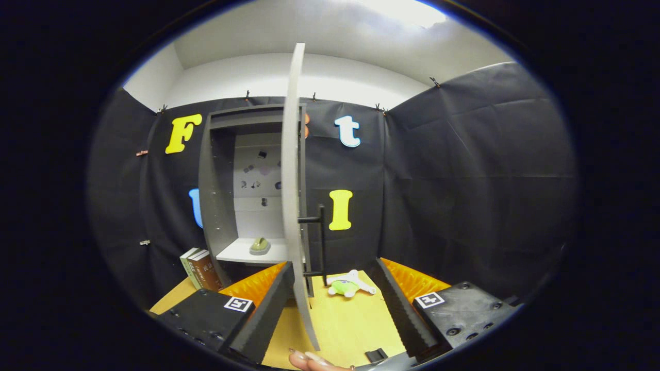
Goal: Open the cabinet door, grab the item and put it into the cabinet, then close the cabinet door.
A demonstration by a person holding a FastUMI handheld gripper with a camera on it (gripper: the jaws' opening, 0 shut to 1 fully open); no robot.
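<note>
Fingertips (309, 359) lie nearest; tongs (330, 304) gape wide with the open door's (290, 196) edge between them, toy (346, 284) just ahead on the worktop (350, 324).

Lighting: one overhead source above the cabinet (242, 190), blown out to white glare on the ceiling. Dark cloth walls soak up most light; the cabinet's pale back panel and the counter (345, 319) read bright and even. Focus: sharp mid-scene, softer on the near door (291, 196) edge. Distortion: strong fisheye bowing, door edge curved, corners dimming toward the rim.
</note>
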